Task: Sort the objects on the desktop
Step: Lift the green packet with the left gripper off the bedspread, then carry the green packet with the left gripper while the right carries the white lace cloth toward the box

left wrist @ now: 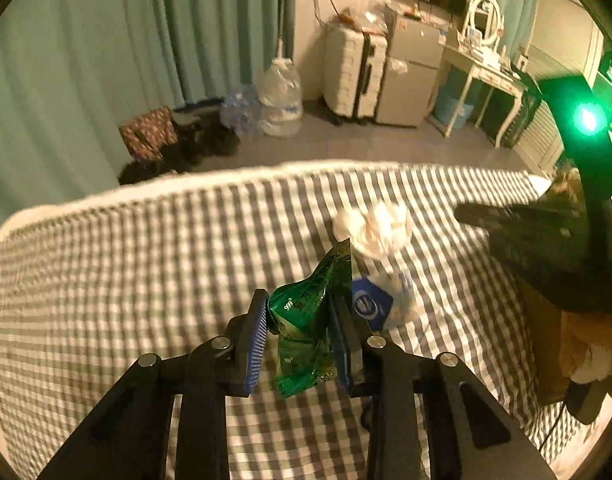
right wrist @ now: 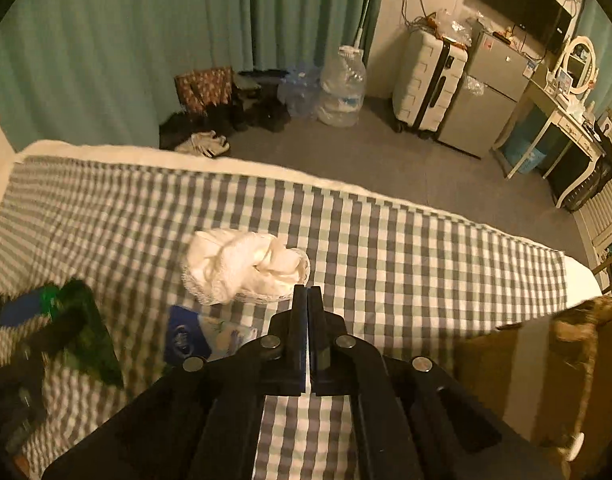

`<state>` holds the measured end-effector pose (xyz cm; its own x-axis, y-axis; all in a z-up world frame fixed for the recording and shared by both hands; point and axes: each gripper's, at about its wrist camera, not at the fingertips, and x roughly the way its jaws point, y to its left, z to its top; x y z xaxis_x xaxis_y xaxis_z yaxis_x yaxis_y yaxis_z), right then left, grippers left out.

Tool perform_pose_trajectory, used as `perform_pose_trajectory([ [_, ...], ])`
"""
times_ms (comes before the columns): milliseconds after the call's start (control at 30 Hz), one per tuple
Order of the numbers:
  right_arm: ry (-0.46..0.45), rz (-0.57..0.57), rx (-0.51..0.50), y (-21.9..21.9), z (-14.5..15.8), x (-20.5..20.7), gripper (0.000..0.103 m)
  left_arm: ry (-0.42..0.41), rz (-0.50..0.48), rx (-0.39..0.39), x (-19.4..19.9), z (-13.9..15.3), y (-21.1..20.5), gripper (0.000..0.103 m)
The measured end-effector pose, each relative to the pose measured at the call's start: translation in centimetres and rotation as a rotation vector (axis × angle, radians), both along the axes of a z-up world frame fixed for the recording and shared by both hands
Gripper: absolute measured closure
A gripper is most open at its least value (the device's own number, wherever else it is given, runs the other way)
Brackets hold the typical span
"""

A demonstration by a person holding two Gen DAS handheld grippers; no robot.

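Left tongs [left wrist: 298,320] clamping one green sachet [left wrist: 306,320]; right tongs [right wrist: 307,300] closed, empty.

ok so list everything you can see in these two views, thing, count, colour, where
green sachet: 1, green, crumpled, held off the cloth between the left pads
blue and white packet: 1, lying on the checked cloth, nearer than the white bundle
white bundle: 1, white, crumpled on the checked cloth
checked cloth: 1, grey and white, covers the surface
cardboard box: 1, brown, at the cloth's right edge
suitcase: 1, white, upright on the floor
small fridge: 1, grey, beside the suitcase
water bottles: at least 2, clear, by the curtain
curtain: green, back wall
dressing table: 1, white, far right
left hand-held gripper: black, blue pads, shut on the sachet
right hand-held gripper: black, shut, nothing between the pads
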<state>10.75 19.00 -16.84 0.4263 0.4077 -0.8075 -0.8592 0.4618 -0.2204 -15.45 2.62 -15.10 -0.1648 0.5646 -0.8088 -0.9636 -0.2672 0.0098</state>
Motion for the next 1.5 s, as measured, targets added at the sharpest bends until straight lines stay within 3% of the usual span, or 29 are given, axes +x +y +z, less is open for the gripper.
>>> perform_pose_trajectory([
  [267,0.063,0.036,0.053,0.2,1.3,-3.2,0.102,0.029,0.057,0.092,-2.1,4.4,-0.7,0.073],
  [333,0.053,0.052,0.042,0.8,0.8,-3.9,0.097,0.027,0.081,0.103,-2.8,4.8,-0.4,0.073],
  [400,0.046,0.046,0.031,1.5,-0.1,-4.0,0.081,0.024,0.101,0.109,-3.7,4.9,0.0,0.073],
  [467,0.058,0.025,0.056,2.0,-0.8,-3.5,0.058,0.018,0.117,0.108,-4.1,4.5,0.3,0.073],
  [567,0.068,0.000,0.060,3.2,-2.1,-2.6,0.053,0.020,0.136,0.095,-5.1,3.6,1.0,0.073],
  [667,0.064,-0.043,0.044,4.8,-3.5,-1.0,0.035,0.010,0.154,0.086,-6.0,2.9,1.5,0.073],
  [800,0.107,-0.086,0.023,6.5,-5.3,0.9,0.031,-0.008,0.172,0.077,-7.0,2.0,2.0,0.073],
  [867,0.113,-0.101,-0.087,7.7,-6.8,1.6,0.032,0.001,0.167,0.069,-7.1,1.6,1.9,0.073],
  [900,0.099,-0.108,-0.111,7.8,-7.2,1.7,0.039,0.005,0.165,0.066,-7.2,1.5,1.8,0.073],
  [933,0.092,-0.109,-0.120,7.7,-7.3,1.7,0.049,0.006,0.163,0.064,-7.3,1.5,1.7,0.073],
  [967,0.082,-0.109,-0.128,7.6,-7.4,1.8,0.078,0.007,0.162,0.064,-7.5,1.4,1.5,0.073],
  [1000,0.055,-0.112,-0.145,7.4,-7.4,1.7,0.089,0.008,0.161,0.064,-7.6,1.5,1.2,0.073],
  [1167,0.064,-0.097,-0.117,4.8,-4.9,1.7,0.093,0.018,0.158,0.088,-7.5,2.9,0.0,0.073],
  [1367,0.055,-0.104,-0.028,1.7,0.7,1.0,0.093,0.029,0.118,0.159,-5.7,7.4,-1.6,0.073],
  [1433,-0.002,-0.092,-0.033,0.3,2.8,0.2,0.093,0.032,0.095,0.180,-4.6,8.9,-2.0,0.073],
  [1500,0.000,-0.090,-0.018,-1.0,4.4,-0.3,0.093,0.047,0.064,0.202,-3.2,10.5,-2.4,0.073],
])
